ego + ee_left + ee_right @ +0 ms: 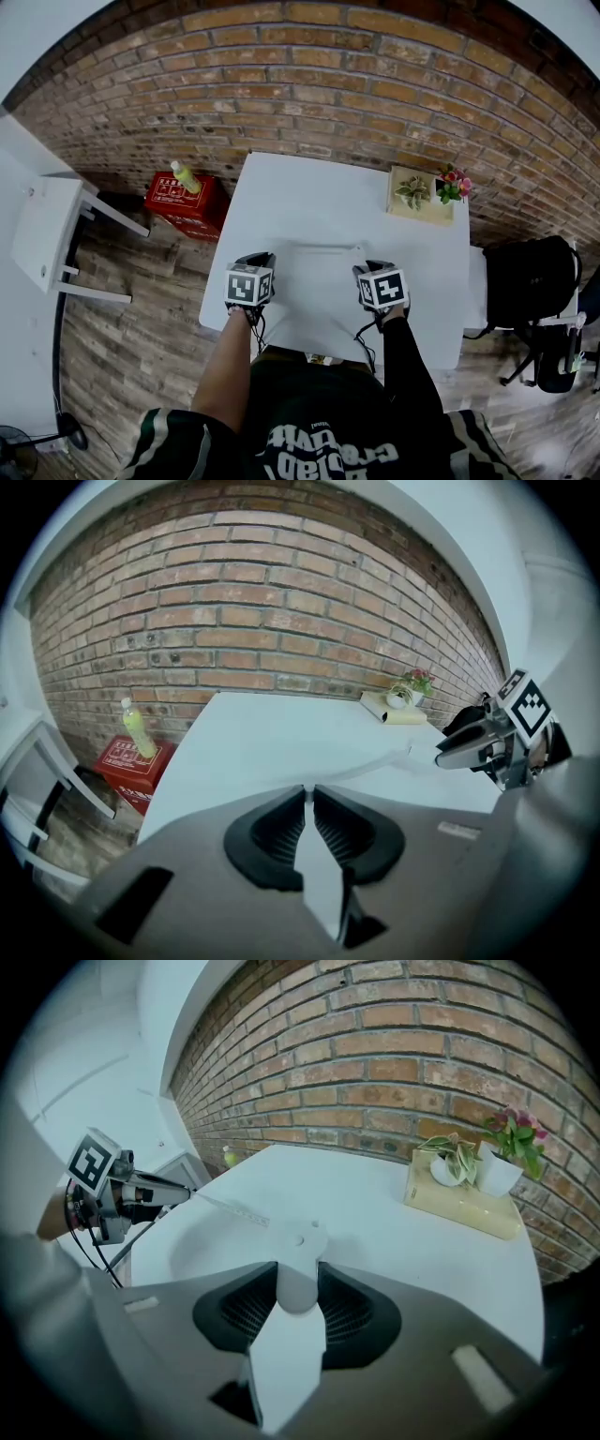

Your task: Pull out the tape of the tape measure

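Observation:
A white tape measure case (298, 1262) sits between the jaws of my right gripper (298, 1274), which is shut on it above the white table (319, 192). From the case a thin white tape (230, 1207) runs left to my left gripper (150, 1190). In the left gripper view the tape (370, 762) stretches from the nearly closed jaws of the left gripper (308, 793) toward the right gripper (478, 742). In the head view both grippers hover over the table's near edge, left gripper (265, 258) and right gripper (361, 270), with the tape (314, 246) spanning between them.
A wooden box with small potted plants (420, 197) stands at the table's far right corner. On the floor to the left are a red box (183, 202) with a bottle on it and a white chair (47, 230). A black chair (530, 281) stands on the right. A brick wall lies behind.

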Motion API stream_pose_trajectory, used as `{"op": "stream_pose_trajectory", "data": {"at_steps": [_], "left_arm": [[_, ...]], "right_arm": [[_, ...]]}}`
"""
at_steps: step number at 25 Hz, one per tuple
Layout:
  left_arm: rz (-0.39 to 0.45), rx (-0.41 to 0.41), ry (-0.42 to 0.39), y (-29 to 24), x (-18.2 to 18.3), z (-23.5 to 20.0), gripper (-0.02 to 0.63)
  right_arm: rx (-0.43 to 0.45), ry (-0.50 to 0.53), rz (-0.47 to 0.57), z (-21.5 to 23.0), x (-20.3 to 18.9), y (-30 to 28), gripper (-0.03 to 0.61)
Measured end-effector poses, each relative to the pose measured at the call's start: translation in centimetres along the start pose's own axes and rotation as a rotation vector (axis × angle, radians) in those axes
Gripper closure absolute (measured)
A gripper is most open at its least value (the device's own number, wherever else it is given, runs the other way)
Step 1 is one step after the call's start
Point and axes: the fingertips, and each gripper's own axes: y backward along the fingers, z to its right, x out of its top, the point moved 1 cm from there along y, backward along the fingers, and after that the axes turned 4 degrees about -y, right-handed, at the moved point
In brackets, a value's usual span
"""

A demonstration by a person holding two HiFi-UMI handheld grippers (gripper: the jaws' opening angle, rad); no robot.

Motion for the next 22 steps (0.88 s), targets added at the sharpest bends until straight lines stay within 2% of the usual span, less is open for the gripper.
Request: {"op": "stream_pose_trajectory", "data": {"at_steps": [22], "left_arm": [[0.015,0.043,0.040,1.5,-1.2,-2.1,0.575]], "right_arm": [[-0.016,-0.004,-0.003,0.2,-0.8,0.2,0.430]]}}
